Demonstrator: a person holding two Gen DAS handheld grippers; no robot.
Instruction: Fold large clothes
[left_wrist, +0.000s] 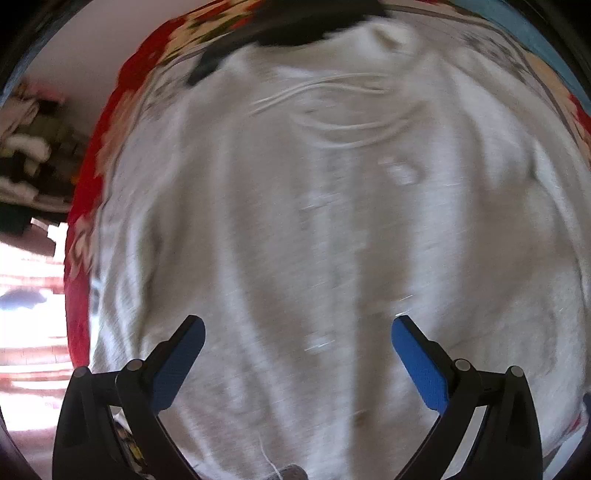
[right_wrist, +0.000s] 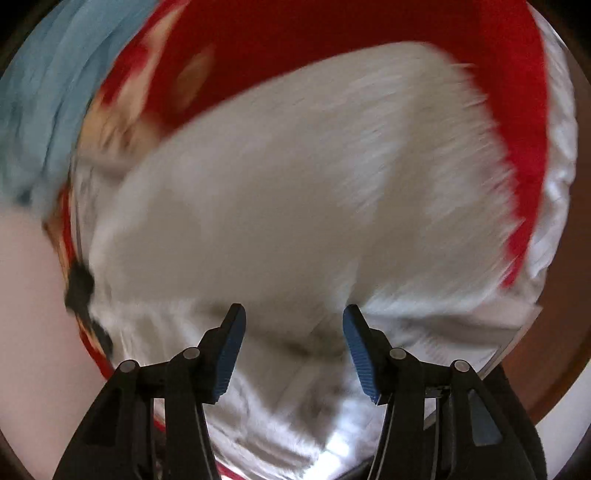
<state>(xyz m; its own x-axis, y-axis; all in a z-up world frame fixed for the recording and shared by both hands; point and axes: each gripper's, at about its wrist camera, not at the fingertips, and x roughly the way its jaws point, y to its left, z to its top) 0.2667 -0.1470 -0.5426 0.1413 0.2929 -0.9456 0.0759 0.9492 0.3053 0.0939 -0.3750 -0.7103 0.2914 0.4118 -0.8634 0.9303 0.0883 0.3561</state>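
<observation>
- Our left tool (left_wrist: 298, 325) hangs over the white garment (left_wrist: 314, 221), jaws wide, nothing between them.
- Our right tool (right_wrist: 293, 319) is parted and empty above the red blanket (right_wrist: 406, 26).

Both wrist cameras look steeply down, close over the white garment (left_wrist: 314, 229) (right_wrist: 295, 192) on the red patterned bedspread (left_wrist: 79, 295) (right_wrist: 369, 29); the left sees its full width, the right one edge.
</observation>
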